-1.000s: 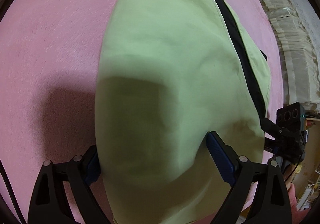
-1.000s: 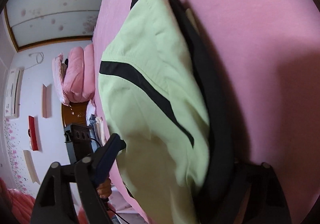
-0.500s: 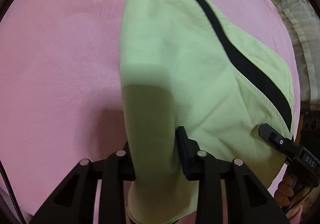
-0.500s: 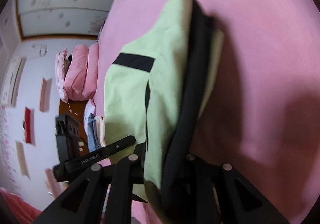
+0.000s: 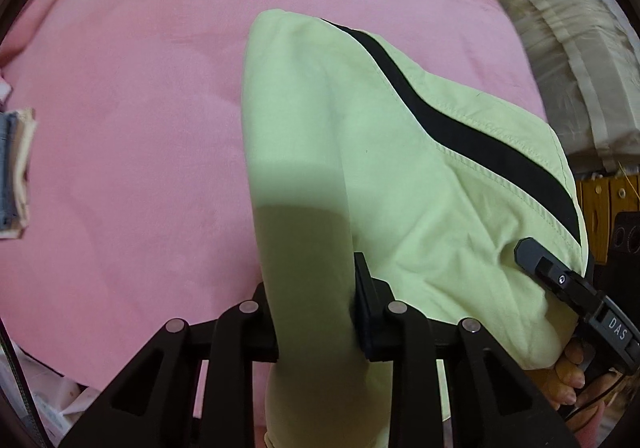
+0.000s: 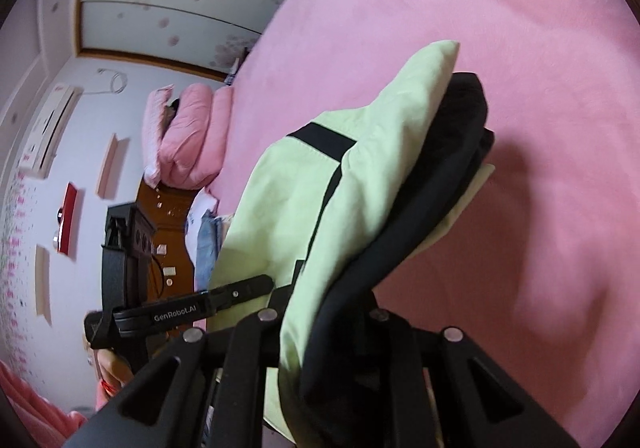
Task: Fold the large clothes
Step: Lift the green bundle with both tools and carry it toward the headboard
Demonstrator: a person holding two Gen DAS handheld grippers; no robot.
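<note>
We hold the pale green garment with its black stripe raised over the pink bedspread. Our left gripper pinches a bunched fold, its jaws still tightening; our right gripper is clamped on the green-and-black edge. Pink pillows lie beyond.

The garment hangs above the bed; folded clothes lie at its left edge; pillows at its head.
</note>
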